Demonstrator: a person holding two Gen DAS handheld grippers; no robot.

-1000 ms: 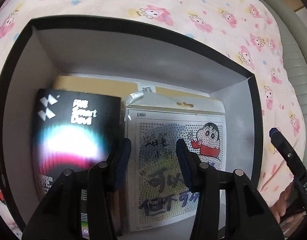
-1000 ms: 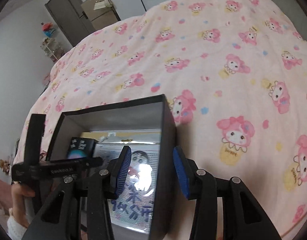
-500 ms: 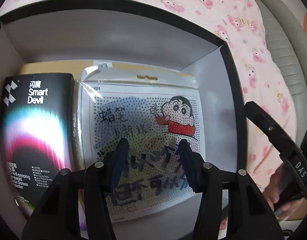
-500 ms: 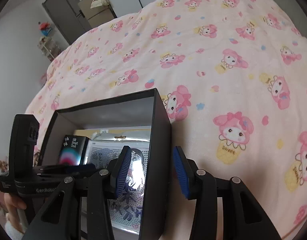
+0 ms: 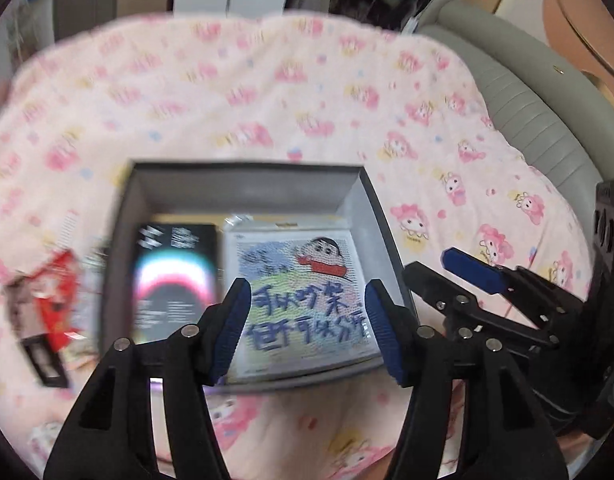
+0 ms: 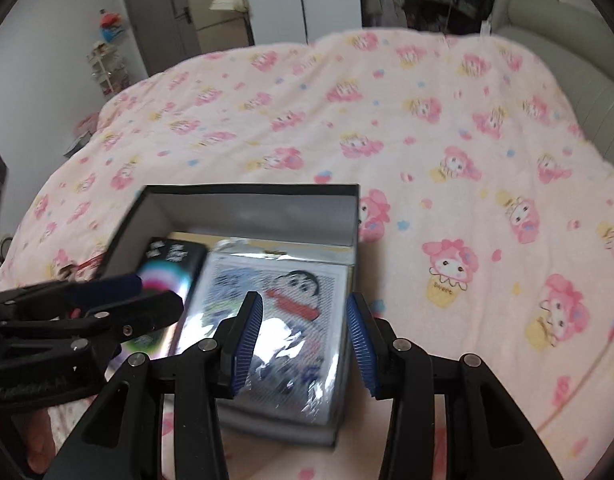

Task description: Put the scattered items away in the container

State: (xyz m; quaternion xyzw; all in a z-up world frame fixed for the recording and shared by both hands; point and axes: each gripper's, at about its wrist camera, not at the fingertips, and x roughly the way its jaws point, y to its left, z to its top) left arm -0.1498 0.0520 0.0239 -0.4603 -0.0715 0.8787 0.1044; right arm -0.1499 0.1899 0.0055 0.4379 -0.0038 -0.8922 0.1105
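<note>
A black box [image 5: 247, 168] with a grey inside lies on the bed. Flat in it are a black "Smart Devil" carton [image 5: 175, 276] and a cartoon-printed packet [image 5: 303, 292]. My left gripper [image 5: 309, 328] hovers above the box's near edge; its jaws are opening and hold nothing. To the right my right gripper [image 5: 447, 272] hangs over the blanket. In the right wrist view the box [image 6: 251, 191], the carton [image 6: 167, 264] and the packet [image 6: 283, 304] lie below my right gripper [image 6: 303, 336], which is open and empty. My left gripper [image 6: 147, 296] is at its left.
Left of the box lie a red packet [image 5: 55, 292] and a small dark item [image 5: 43, 356] on the pink cartoon blanket [image 6: 427, 140]. A grey padded headboard [image 5: 527, 92] runs along the right. A door [image 6: 159, 12] and stacked cartons stand at the far wall.
Both grippers have risen and drawn back from the box, so the whole box now shows. The left jaws stand wider. The right fingers no longer straddle the box's right wall.
</note>
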